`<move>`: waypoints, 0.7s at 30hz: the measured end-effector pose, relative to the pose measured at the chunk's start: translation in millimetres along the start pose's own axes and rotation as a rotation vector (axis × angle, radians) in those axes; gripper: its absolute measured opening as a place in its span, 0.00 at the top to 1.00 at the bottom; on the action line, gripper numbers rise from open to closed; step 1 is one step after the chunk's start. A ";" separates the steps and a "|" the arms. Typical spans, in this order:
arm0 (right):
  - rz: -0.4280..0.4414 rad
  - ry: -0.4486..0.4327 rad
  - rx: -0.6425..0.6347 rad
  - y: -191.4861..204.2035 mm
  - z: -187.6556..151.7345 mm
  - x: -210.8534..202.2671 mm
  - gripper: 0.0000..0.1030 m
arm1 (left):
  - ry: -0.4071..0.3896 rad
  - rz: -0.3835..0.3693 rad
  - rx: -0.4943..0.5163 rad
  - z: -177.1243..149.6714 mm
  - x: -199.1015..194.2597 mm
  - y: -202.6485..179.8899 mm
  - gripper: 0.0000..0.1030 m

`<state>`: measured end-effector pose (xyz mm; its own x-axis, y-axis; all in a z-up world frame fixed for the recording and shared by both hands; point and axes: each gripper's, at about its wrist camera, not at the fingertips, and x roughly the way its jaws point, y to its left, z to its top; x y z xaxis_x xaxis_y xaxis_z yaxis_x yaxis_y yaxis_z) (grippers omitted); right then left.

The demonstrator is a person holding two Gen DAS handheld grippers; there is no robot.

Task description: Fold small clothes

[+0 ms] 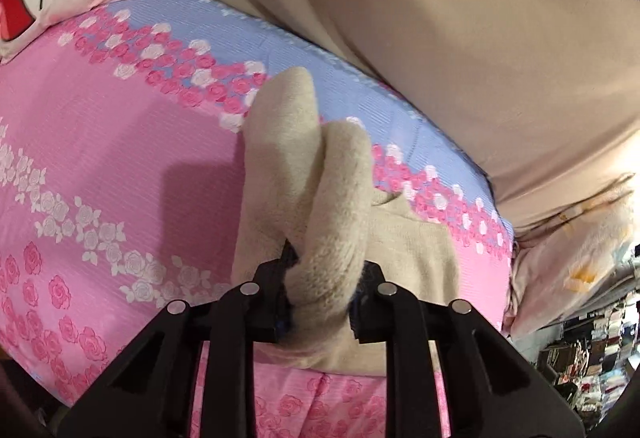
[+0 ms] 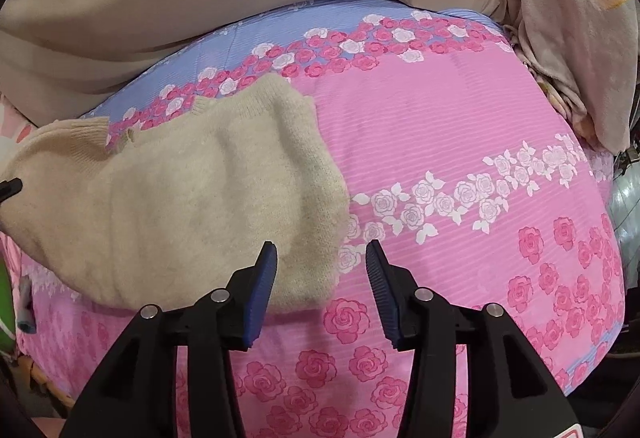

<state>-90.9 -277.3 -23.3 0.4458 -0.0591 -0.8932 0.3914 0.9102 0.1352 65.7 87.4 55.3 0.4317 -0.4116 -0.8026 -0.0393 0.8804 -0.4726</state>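
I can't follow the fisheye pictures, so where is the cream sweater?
The cream knitted sweater lies on the pink rose-print bedsheet, left in the right wrist view; the left tool pinches one bunched part.

My blue-padded black fingers (image 2: 376, 274) sit over a cream knit sweater (image 2: 192, 198) on a pink bedsheet (image 2: 440, 126) printed with pink and white roses and a lavender band.

Left gripper (image 1: 322, 292) clamping bunched cream sweater (image 1: 308, 198), seemingly lifted, floral bedsheet (image 1: 120, 142) beneath
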 end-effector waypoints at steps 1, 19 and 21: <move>0.000 -0.002 0.001 -2.2 0.4 -0.6 0.55 | -0.005 -0.026 0.034 -1.1 -5.4 -13.1 0.82; 0.176 0.035 -0.024 4.7 30.5 -6.2 0.38 | 0.143 0.000 0.383 -82.9 56.4 -98.6 0.44; 0.241 0.063 -0.044 29.2 37.7 4.3 0.37 | 0.098 0.052 0.397 -71.5 41.1 -80.5 0.40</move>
<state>-47.2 -266.4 -7.0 0.4708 0.1864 -0.8623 0.2433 0.9121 0.3300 22.2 -17.2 34.4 0.3500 -0.3680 -0.8615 0.3007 0.9151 -0.2687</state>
